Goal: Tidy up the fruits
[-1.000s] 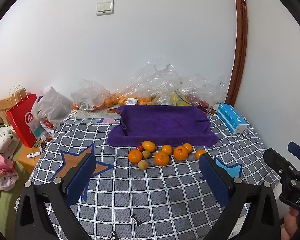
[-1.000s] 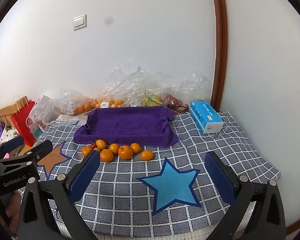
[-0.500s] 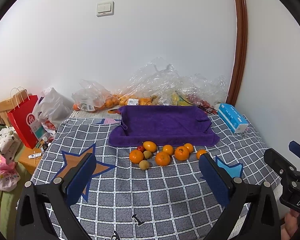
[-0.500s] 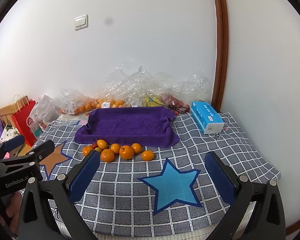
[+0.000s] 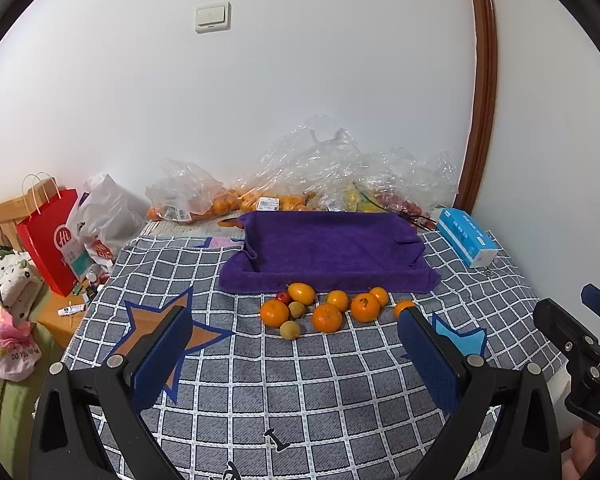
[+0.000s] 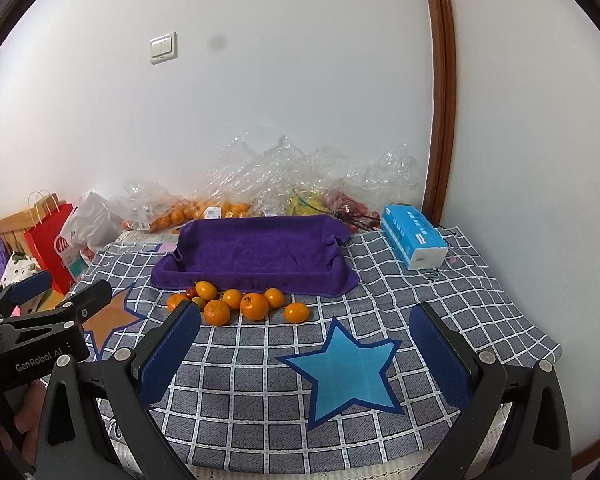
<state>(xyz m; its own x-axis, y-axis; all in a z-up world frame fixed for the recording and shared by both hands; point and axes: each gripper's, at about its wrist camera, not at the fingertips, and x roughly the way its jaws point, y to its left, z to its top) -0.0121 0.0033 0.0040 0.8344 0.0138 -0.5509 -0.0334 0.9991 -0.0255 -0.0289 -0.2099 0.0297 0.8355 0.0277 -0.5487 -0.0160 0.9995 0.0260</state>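
both views have crept slightly nearer the grey checked cloth (image 5: 260,384); my left gripper (image 5: 296,344) and right gripper (image 6: 308,344) hover spread apart, empty. tangerines (image 5: 327,317) cluster before the purple towel tray (image 5: 332,248), by the white wall (image 5: 300,80).

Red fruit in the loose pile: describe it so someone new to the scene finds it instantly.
Find the purple towel tray on the checked cloth; the loose fruit cluster lies along its near edge. At the cluster's left end, the small red fruit sits against the tray, tucked between two oranges. It is the only red piece; the rest are orange or greenish-brown.
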